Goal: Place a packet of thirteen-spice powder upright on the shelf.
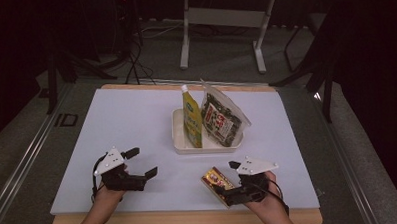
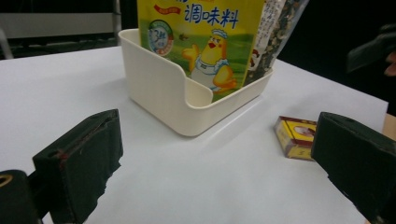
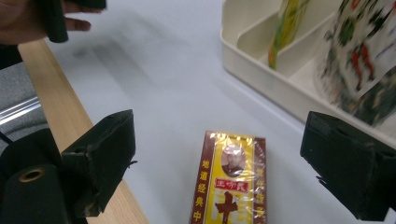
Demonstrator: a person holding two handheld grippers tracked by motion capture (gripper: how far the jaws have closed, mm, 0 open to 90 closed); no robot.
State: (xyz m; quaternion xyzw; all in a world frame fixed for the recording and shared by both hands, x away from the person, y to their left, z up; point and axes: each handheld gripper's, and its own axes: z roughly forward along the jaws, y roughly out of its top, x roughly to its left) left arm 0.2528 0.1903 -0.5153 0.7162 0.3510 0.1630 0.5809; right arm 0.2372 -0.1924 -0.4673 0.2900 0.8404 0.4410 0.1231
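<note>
I am holding my right tool (image 1: pixel 232 183) low over the near edge of the bench (image 1: pixel 136 119), and its jaws are standing wide, with the small red and yellow box (image 3: pixel 229 179) lying flat between them but not pressed by either pad. The box is lying on the bench near the front edge, apart from the cream tray (image 1: pixel 180 137), which is standing further back near the middle. I am thinking the box is flat like this because it is waiting to be picked up, and my jaws are spread so that they can pass on both sides of it. In the tray, the yellow seasoning pouch (image 2: pixel 205 42) and the clear snack bag (image 1: pixel 222 118) are standing upright, leaning against the tray walls and dividers; this is keeping them from falling over. In the right gripper view there is one more free slot beside the pouch, so the box probably belongs there. My left tool (image 1: pixel 140 162) is resting over the bench on the left side, well apart from the box, with its jaws also wide and holding nothing. It is pointing toward the tray, perhaps ready to steady it.
</note>
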